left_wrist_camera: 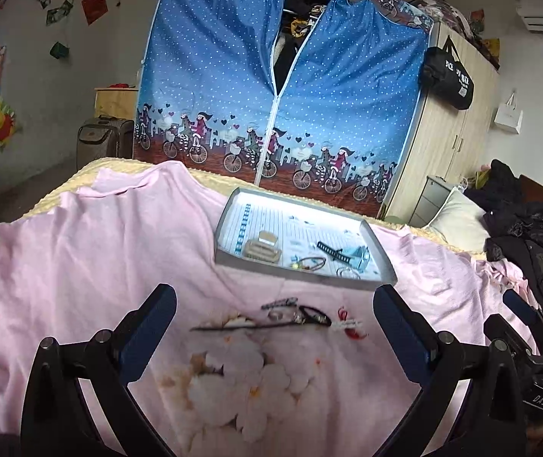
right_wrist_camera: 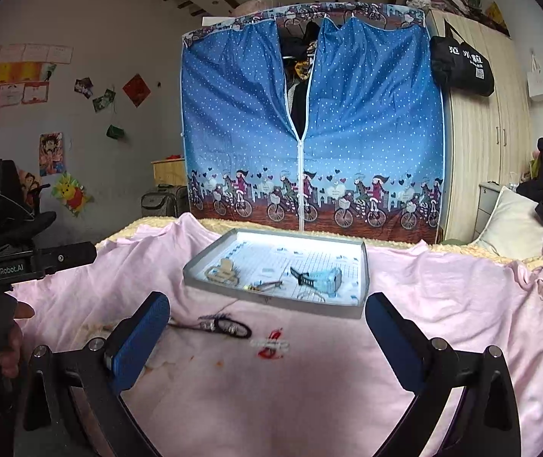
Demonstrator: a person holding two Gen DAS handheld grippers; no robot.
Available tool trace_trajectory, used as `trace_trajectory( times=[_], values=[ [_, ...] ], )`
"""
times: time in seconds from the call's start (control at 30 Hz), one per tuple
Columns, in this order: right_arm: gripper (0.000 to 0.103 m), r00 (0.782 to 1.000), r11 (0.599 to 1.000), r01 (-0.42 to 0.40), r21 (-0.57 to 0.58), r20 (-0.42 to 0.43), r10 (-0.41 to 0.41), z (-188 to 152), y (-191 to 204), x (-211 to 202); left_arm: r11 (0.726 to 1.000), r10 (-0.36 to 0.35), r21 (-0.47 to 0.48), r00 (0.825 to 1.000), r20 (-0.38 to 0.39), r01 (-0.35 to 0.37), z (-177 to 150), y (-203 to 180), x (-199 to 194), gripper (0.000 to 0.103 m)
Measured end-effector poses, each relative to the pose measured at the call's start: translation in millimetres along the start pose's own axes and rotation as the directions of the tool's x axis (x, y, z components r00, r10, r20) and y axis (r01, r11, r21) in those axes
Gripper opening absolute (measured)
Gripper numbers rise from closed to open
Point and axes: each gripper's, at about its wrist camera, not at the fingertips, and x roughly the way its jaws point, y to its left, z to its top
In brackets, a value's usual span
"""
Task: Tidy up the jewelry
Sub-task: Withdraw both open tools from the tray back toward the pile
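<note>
Both the left gripper (left_wrist_camera: 274,329) and the right gripper (right_wrist_camera: 267,329) hang wide open, empty. Loose jewelry (left_wrist_camera: 298,314), perhaps hair ties and clips, lies on the pink sheet (left_wrist_camera: 80,251) before the grey tray (left_wrist_camera: 229,221).

Dim room; glare on tray (left_wrist_camera: 382,255) far wall; fisheye bends, darkens edges.

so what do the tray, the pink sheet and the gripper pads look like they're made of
Tray: probably cardboard or thin board, with matte grey walls, a printed lined base and sharp folded corners.
Pink sheet: soft woven fabric, likely cotton; it creases and drapes, matte, with a printed flower pattern.
Pads: blue, finely dotted texture, looks like rubber or textured plastic; they sit on glossy black plastic arms.
</note>
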Motion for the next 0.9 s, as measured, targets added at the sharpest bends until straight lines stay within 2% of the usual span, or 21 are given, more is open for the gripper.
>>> trace_trajectory(
  times=[0.23, 0.47, 0.7, 0.9],
  values=[
    [0.103, 0.992, 0.998, 0.003, 0.057, -0.127, 0.004, -19, 2, 1, 0.999, 0.026, 0.033, 0.995, -0.096, -0.023, -25, -11, 0, 0.102],
    [0.103, 0.963, 0.998, 0.042, 0.043, -0.270, -0.028, -33, 6, 25, 0.998, 0.060, 0.038, 0.981, -0.185, -0.054, -35, -11, 15, 0.102],
    [0.103, 0.945, 0.998, 0.063, 0.026, -0.323, -0.051, -39, 5, 33, 0.999, 0.047, -0.009, 0.971, -0.234, -0.051, -36, 0, 26, 0.102],
    [0.103, 0.931, 0.997, 0.070, 0.018, -0.360, -0.059, -41, 3, 40, 0.999, 0.035, -0.007, 0.936, -0.350, -0.040, -29, 3, 52, 0.102]
  ],
)
